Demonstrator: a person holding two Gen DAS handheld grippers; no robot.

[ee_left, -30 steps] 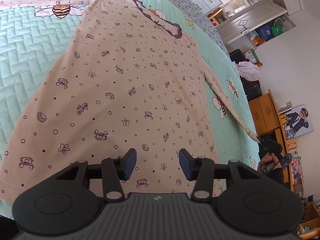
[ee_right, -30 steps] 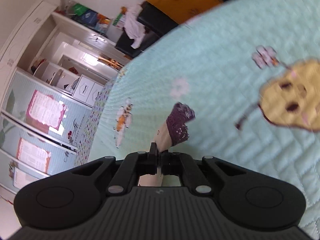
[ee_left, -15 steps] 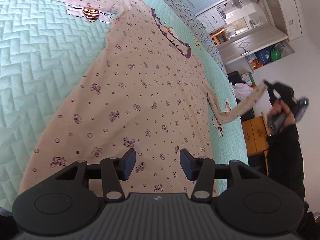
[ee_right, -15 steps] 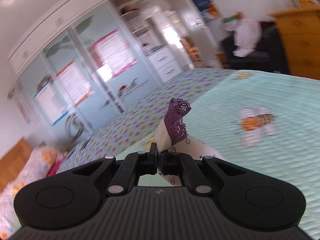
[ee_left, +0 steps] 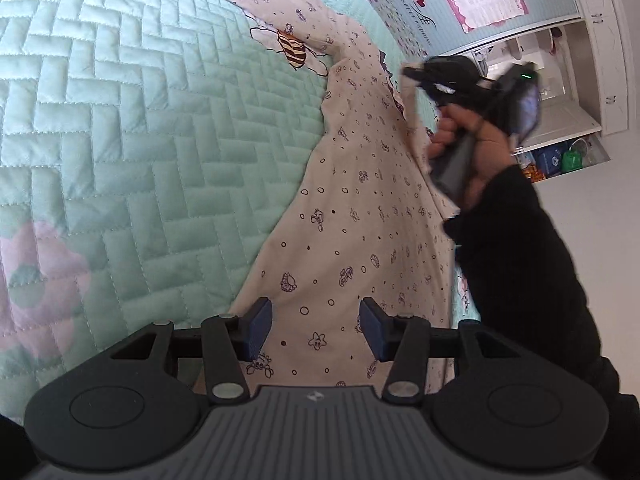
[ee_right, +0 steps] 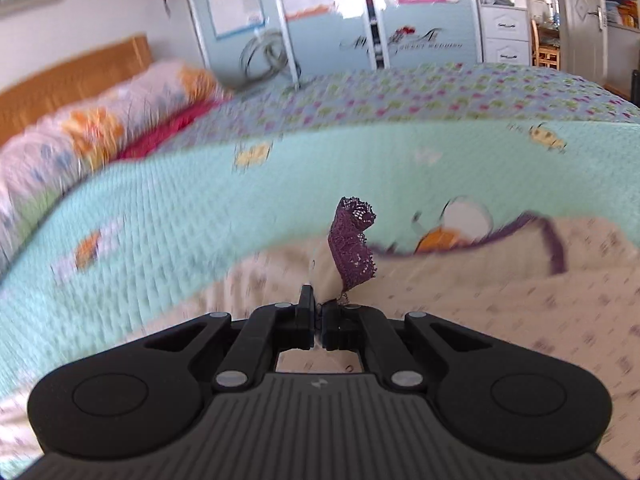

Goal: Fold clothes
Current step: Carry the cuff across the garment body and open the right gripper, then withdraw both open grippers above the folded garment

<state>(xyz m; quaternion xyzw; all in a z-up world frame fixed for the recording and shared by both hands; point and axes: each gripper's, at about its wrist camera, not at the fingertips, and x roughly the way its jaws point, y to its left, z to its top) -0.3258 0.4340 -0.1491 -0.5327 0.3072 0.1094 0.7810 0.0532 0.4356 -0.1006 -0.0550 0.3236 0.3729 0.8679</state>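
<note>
A cream long-sleeved shirt printed with small sea creatures lies spread on the mint quilted bedspread. My left gripper hovers open over the shirt's hem, nothing between its blue pads. My right gripper is shut on the sleeve end, whose purple lace cuff sticks up past the fingers. In the left wrist view the right gripper appears held in a person's hand above the shirt's body, with the sleeve hanging from it. The shirt's purple-trimmed neckline shows blurred in the right wrist view.
The bedspread carries bee and flower prints. Pillows and a wooden headboard lie at the far left in the right wrist view. Pale blue wardrobe doors and an open doorway stand beyond the bed. A black sleeve crosses the right side.
The right gripper has swung the sleeve from the bed's edge up and across over the shirt's body, rolling as it went. The left gripper has drifted toward the shirt's side edge and lower.
</note>
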